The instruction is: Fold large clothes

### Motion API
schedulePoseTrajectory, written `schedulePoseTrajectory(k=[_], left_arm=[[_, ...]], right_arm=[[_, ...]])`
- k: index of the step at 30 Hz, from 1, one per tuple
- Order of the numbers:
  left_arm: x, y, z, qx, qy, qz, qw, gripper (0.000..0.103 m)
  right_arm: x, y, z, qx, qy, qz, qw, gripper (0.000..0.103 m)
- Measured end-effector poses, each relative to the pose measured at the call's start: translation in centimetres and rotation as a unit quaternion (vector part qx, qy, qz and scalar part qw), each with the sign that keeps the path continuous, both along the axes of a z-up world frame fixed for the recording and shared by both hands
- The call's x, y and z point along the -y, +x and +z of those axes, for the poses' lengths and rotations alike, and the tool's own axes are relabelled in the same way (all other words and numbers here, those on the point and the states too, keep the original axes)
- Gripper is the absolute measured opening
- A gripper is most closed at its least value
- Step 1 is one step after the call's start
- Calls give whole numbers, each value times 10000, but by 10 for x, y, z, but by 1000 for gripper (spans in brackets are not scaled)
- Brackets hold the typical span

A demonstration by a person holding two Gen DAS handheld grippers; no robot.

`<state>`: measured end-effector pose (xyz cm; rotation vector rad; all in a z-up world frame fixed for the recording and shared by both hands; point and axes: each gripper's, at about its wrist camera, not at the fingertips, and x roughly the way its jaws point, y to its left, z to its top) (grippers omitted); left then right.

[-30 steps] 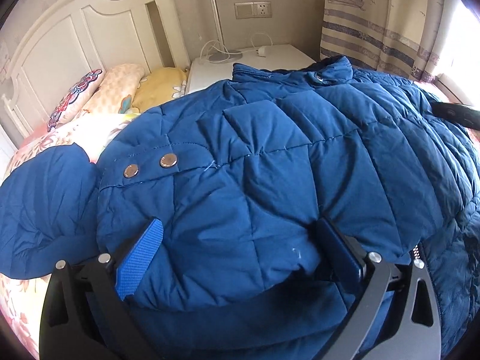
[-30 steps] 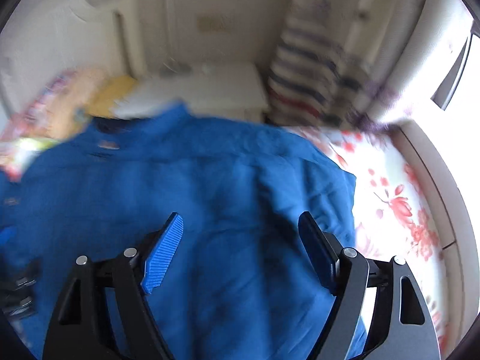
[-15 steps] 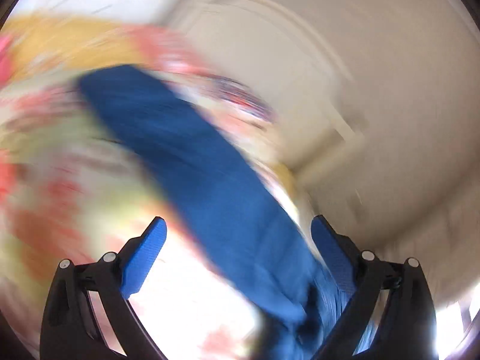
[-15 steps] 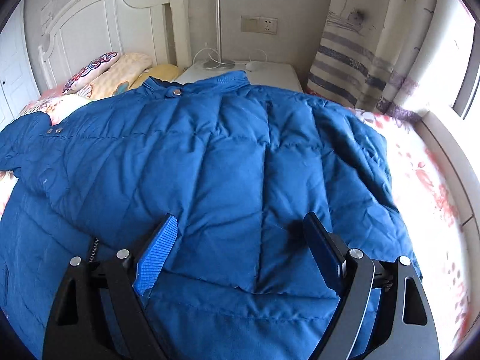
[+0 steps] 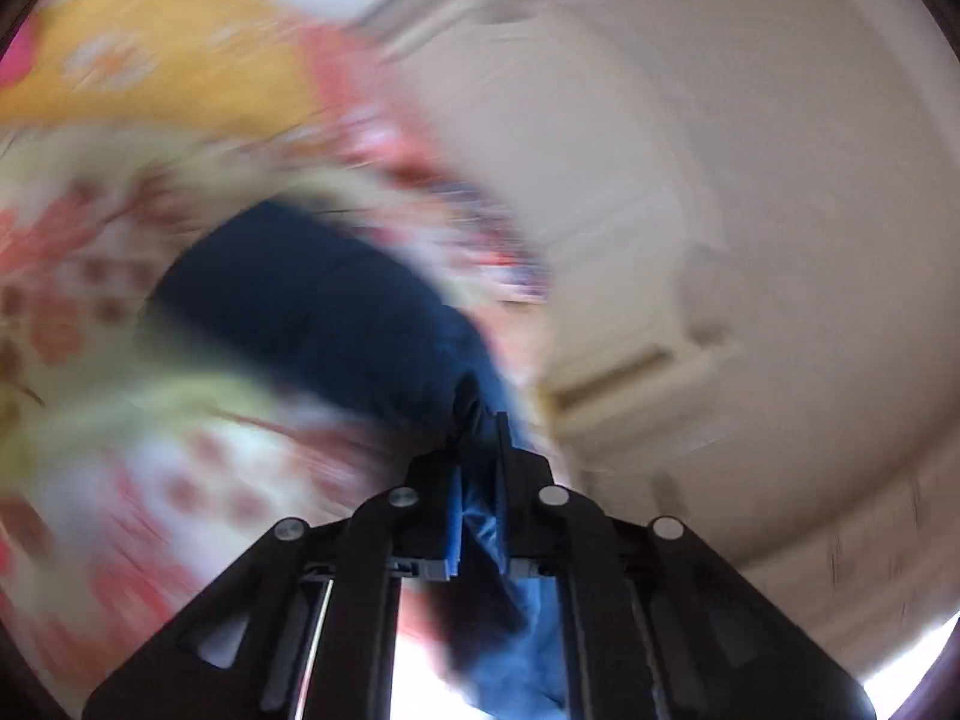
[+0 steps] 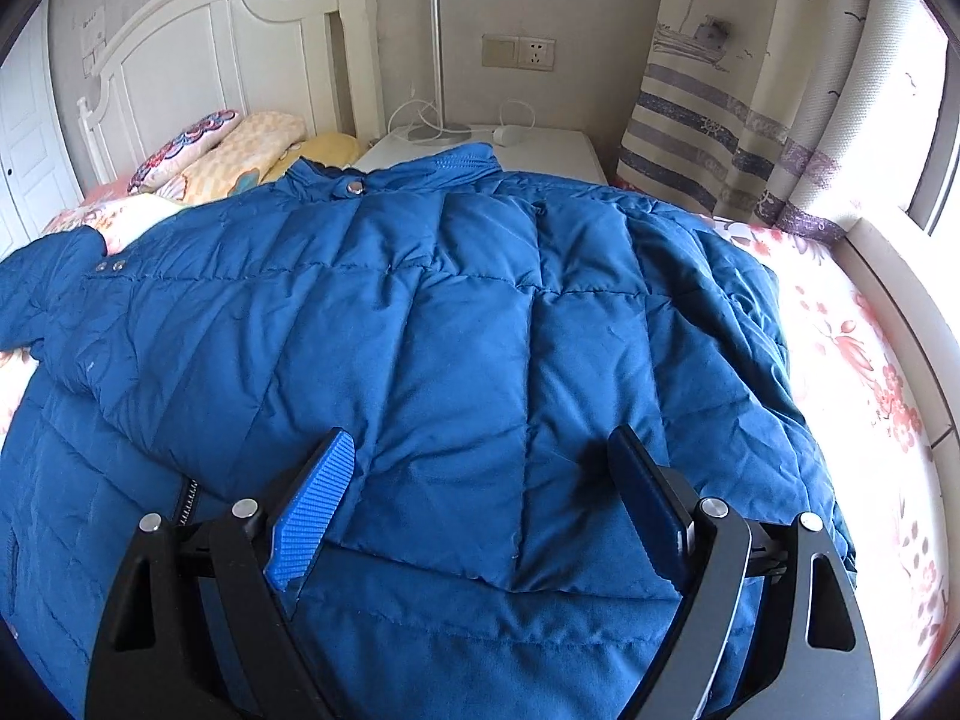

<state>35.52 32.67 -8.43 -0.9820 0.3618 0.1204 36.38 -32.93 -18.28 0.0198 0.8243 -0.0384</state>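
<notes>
A blue quilted puffer jacket lies spread over the bed, collar toward the headboard, one sleeve out to the left. My right gripper is open and empty, hovering just above the jacket's lower middle. In the blurred left wrist view, my left gripper is shut on a fold of the jacket's blue fabric, which stretches away from the jaws over the floral bedding.
A white headboard and pillows are at the back left. A white nightstand with a lamp pole and cables stands behind the collar. A striped curtain and window ledge are at the right. Floral sheet shows right of the jacket.
My left gripper swung away to the jacket's sleeve side and closed on blue fabric; it was open half a second ago. My right gripper steadied above the jacket, still open.
</notes>
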Motion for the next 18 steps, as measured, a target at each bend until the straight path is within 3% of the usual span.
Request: schedulePoseTrajectory(k=[3, 5, 6, 9, 10, 12, 15, 16, 17, 18], left_arm=[[82, -1, 41, 610, 614, -962, 9916, 7], [158, 5, 65, 829, 1199, -1846, 9719, 7], [192, 7, 70, 872, 1442, -2254, 9596, 7], [321, 11, 68, 788, 2490, -3486, 9002, 8], [350, 11, 60, 716, 2707, -3711, 8854, 8], [409, 16, 31, 412, 2900, -4205, 8587, 9], [468, 23, -22, -243, 3195, -4494, 8339, 11], [481, 23, -37, -424, 3276, -4605, 8239, 17], [495, 24, -53, -641, 3464, -4690, 8099, 32], [511, 20, -68, -818, 3866, -4768, 7852, 39]], right_arm=[[4, -3, 2, 114, 107, -74, 9999, 80], [8, -6, 4, 214, 187, -189, 9994, 79], [11, -8, 5, 270, 254, -255, 9990, 79], [25, -14, 9, 523, 548, -493, 9959, 78], [30, -18, 12, 649, 654, -586, 9940, 78], [45, -30, 17, 1049, 1009, -843, 9858, 78], [68, -40, 18, 1349, 1563, -1193, 9711, 78], [73, -41, 18, 1366, 1678, -1252, 9682, 78], [78, -41, 16, 1354, 1800, -1291, 9657, 78], [79, -40, 15, 1328, 1848, -1311, 9649, 78]])
